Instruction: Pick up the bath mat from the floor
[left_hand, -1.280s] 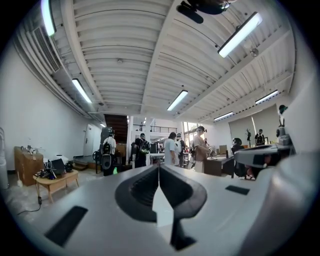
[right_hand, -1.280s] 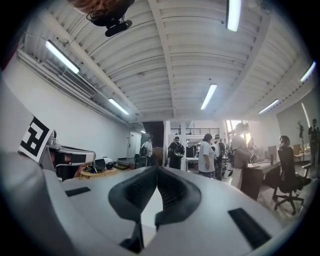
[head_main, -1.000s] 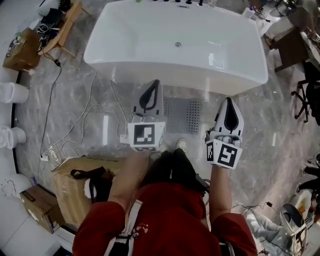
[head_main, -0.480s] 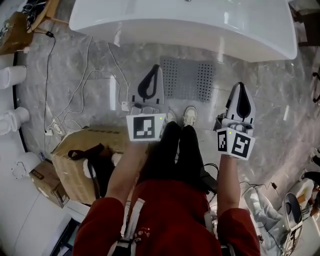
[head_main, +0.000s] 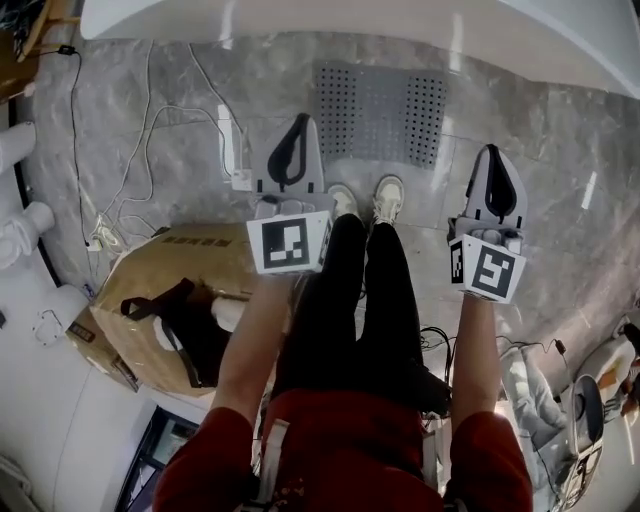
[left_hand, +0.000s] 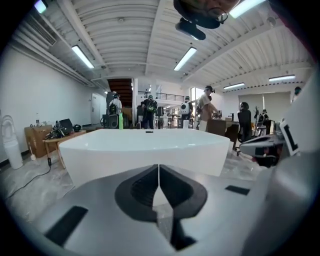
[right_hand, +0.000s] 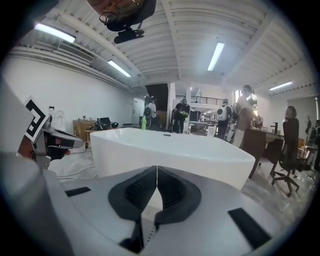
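Lowered further, left tongs (head_main: 302, 122), right tongs (head_main: 492, 152), both closed, empty, grey perforated bath mat (head_main: 381, 115) flat

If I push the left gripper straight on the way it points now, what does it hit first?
Probably the side wall of the bathtub, dead ahead of the left gripper, whose jaws are shut. The bath mat lies on the floor just right of that line. Depth is unclear.

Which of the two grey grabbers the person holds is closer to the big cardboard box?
The left gripper, at the head view's left: it hangs beside the cardboard box, while the right gripper is across the person's legs.
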